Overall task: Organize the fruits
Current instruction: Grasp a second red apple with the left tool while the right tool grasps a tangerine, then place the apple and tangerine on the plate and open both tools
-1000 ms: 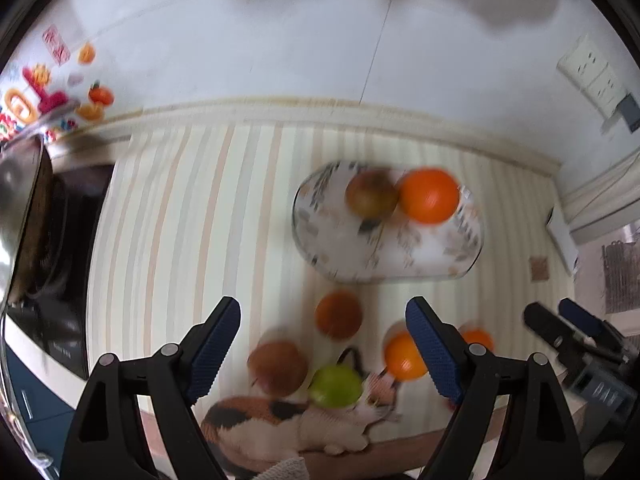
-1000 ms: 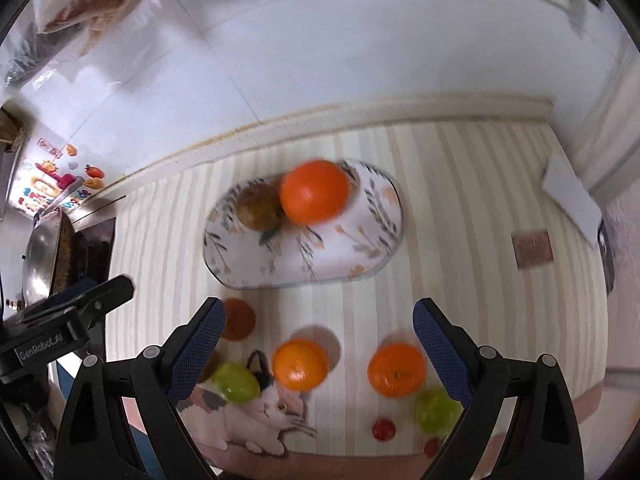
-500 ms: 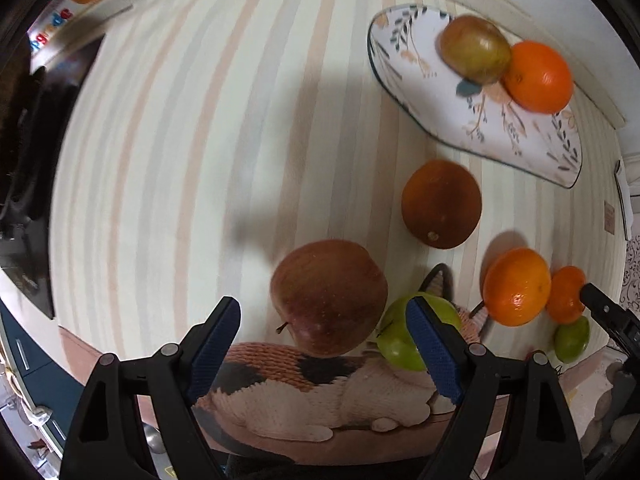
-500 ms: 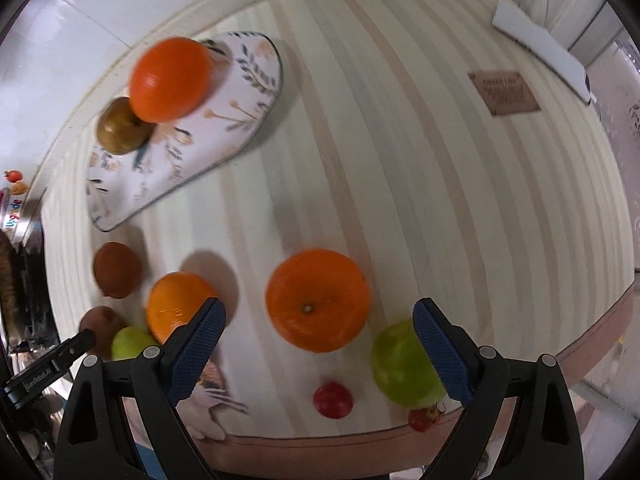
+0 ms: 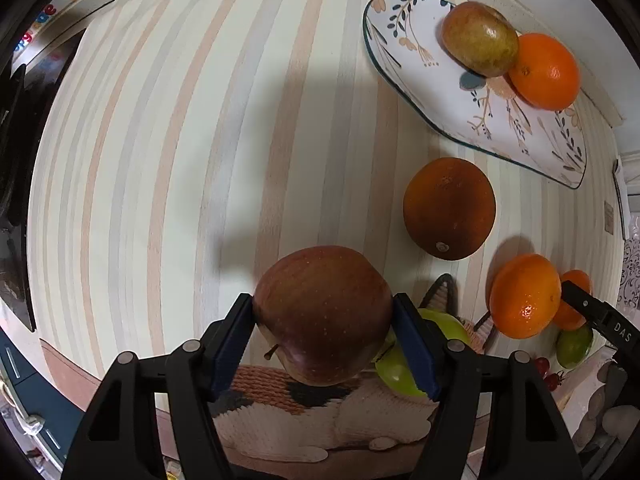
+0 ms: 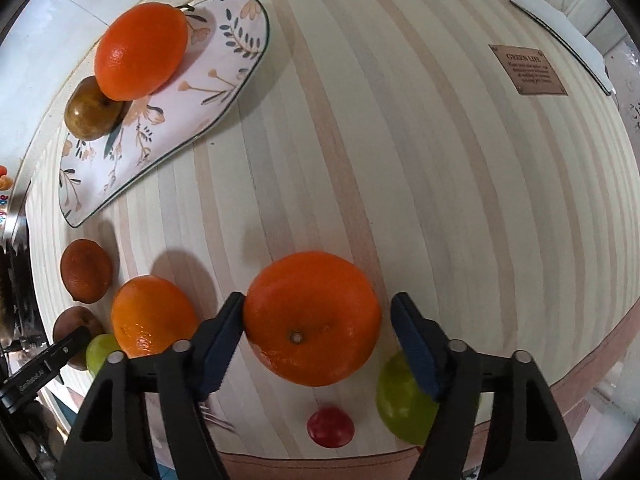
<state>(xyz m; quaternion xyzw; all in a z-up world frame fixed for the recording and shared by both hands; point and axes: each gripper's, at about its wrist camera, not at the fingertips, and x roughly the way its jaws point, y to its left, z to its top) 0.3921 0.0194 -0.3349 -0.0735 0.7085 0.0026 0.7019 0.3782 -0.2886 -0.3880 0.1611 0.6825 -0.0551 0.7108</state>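
In the left wrist view a red apple [image 5: 324, 312] sits between the closing jaws of my left gripper [image 5: 322, 316]; both blue pads touch its sides. In the right wrist view my right gripper [image 6: 318, 312] is closing around a bright orange [image 6: 312, 316]. Its left pad touches the fruit and a thin gap shows at the right pad. Both fruits rest on the striped table. The flowered plate [image 5: 520, 136] [image 6: 160, 128] at the back holds a brownish pear [image 5: 478, 38] and an orange [image 5: 544, 70].
A dark orange [image 5: 448, 208], another orange [image 5: 524, 296] and a green apple [image 5: 448, 328] lie close by. A second green apple [image 6: 400, 400] and a small red fruit [image 6: 330, 426] sit near the table's front edge. A cat-pattern mat [image 5: 320, 428] lies under the left gripper.
Both grippers have dropped close to the table. The left jaws have narrowed onto the red apple, and the right jaws have narrowed around the orange.
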